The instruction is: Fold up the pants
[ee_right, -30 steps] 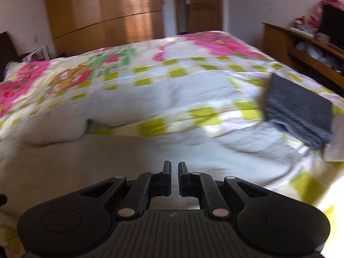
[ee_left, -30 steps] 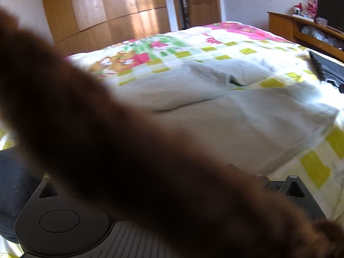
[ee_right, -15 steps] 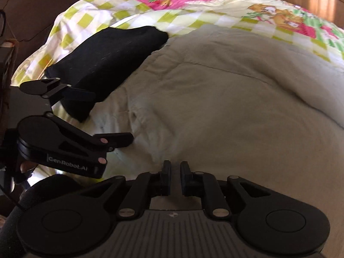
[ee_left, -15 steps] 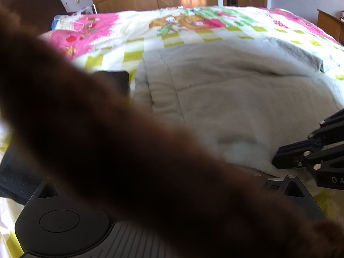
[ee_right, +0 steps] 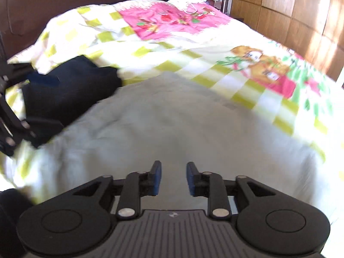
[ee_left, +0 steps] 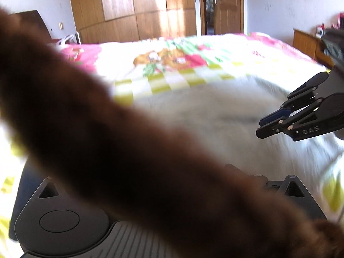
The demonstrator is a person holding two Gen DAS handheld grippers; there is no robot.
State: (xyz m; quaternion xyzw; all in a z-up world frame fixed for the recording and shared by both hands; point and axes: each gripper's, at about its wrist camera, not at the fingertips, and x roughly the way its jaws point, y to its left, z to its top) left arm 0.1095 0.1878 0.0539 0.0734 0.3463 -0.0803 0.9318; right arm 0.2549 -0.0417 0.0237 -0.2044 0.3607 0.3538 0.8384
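Observation:
Light grey pants lie spread on the bed, also in the left wrist view. My right gripper is open and empty, just above the near part of the pants; it shows at the right of the left wrist view. My left gripper's fingers are hidden behind a blurred brown furry band that crosses its camera. Part of the left gripper shows at the left edge of the right wrist view, too little to tell its state.
The bed has a yellow-checked, pink floral sheet. A folded black garment lies left of the pants. Wooden wardrobes and a door stand beyond the bed. A dark headboard is at the far left.
My right gripper has opened from shut. Both cameras have swung; the right gripper now sits higher at the right of the left wrist view.

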